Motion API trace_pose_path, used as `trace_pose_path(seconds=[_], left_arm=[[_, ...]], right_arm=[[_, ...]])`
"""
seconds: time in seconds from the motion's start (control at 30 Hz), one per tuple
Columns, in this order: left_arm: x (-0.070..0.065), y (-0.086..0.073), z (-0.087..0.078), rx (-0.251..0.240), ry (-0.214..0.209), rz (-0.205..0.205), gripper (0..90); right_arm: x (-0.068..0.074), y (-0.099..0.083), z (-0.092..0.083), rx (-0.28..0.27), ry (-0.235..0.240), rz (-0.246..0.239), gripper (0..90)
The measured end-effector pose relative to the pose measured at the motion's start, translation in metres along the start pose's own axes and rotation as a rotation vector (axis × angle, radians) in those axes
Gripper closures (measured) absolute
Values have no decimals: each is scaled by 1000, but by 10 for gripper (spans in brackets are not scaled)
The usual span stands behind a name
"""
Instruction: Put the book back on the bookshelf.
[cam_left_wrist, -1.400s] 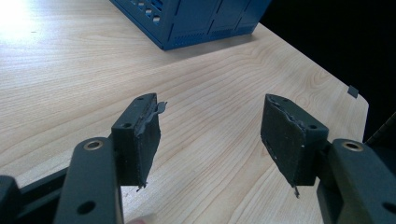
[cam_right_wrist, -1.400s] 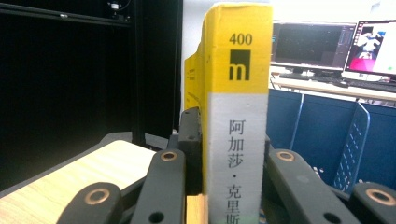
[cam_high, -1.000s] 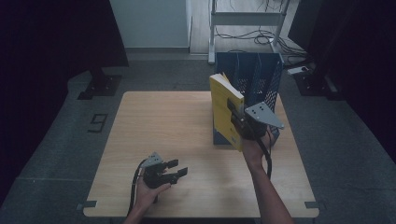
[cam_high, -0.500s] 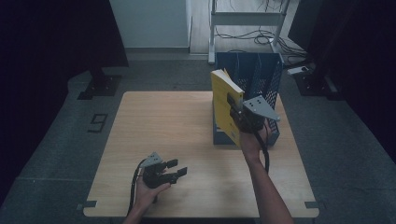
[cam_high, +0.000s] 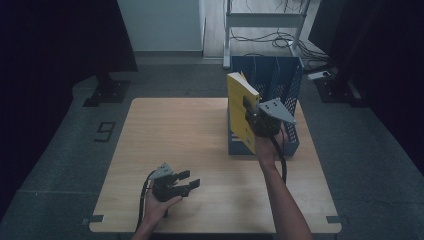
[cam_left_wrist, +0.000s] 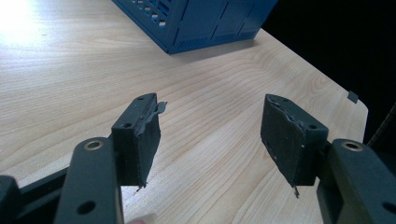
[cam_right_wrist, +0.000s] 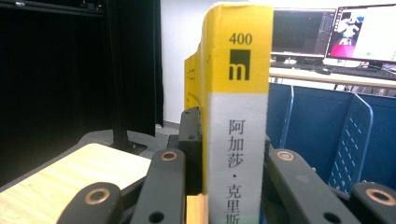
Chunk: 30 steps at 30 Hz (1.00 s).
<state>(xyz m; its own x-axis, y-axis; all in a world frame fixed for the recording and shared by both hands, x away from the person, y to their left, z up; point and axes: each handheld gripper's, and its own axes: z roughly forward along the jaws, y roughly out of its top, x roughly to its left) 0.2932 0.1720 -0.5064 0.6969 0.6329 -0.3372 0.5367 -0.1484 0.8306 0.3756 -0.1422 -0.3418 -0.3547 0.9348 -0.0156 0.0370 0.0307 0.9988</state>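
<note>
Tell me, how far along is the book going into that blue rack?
Done: the right gripper has the yellow book clamped by its spine, upright and lifted at the left end of the blue file rack. In hand: lining the book up with a slot. Left: probably lowering it between the dividers and letting go. The left gripper waits open and empty above the wooden table.

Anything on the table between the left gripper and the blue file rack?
Nothing: bare wood runs from the left gripper to the blue file rack, as the left gripper view shows.
</note>
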Motion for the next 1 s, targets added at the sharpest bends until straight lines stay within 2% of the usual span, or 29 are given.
trace_pose_path(seconds=[0.57,1.0], left_arm=[[2,0,-1,-1,4,-8,376],[3,-1,0,0,6,-11,376]], right_arm=[[-6,-11,20,13,-40,24,751],[-15,-17,35,23,-95,46,751]])
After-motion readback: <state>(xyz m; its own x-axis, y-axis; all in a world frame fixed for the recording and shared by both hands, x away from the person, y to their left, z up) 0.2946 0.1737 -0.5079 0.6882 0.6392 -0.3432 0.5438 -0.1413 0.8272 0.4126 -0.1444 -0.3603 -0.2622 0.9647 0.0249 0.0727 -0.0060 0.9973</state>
